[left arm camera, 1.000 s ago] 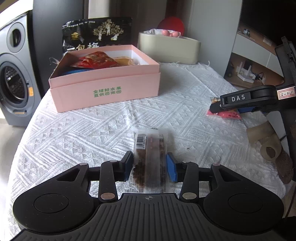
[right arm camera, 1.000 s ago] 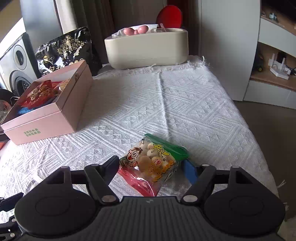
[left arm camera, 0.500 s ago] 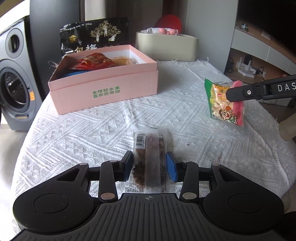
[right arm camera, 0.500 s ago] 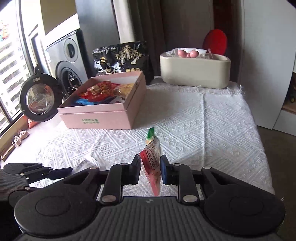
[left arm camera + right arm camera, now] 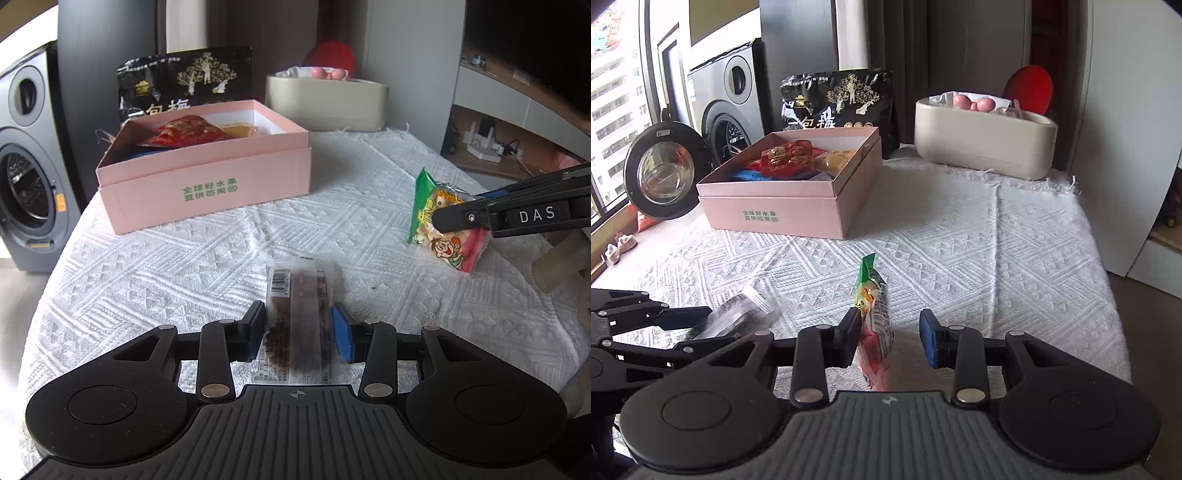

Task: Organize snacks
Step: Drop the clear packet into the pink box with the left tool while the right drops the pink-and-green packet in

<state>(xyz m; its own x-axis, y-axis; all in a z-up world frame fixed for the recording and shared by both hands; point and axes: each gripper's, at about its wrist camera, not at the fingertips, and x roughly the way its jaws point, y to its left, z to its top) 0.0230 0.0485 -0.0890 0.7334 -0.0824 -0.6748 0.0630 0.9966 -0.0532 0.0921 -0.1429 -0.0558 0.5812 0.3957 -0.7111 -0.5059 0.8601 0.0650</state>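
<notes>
White woven cloth over the surface [image 5: 184, 258], washer [image 5: 26, 166] off its left edge, shelving in the right background. Open pink box [image 5: 207, 188] at the far left of the surface, taken as reference for everything below.

In the box: red packet [image 5: 184, 129] on top, yellowish packet beside it towards the right wall, something blue underneath. Can't make out more of the contents.

Right behind the box: black bag [image 5: 184, 85] standing upright, gold print on the front. Behind and to the right of the box: beige tub [image 5: 325, 107], pink rounded items showing over its rim, red disc behind that.

In front of the box, well apart from it: clear pack [image 5: 299, 310], barcode label at its far end, dark pieces inside. Left hand-held gripper [image 5: 299, 332] closed on it, a blue pad against each long edge.

Right of the box and nearer the camera, well apart from it: green-topped snack bag [image 5: 877, 317] with a cartoon face, standing on edge, off the cloth. Right hand-held gripper [image 5: 890, 338] around it with jaws opening, bag flush against the left pad, visible gap to the right pad.

Can't tell what carries the bag beyond that one pad contact.
</notes>
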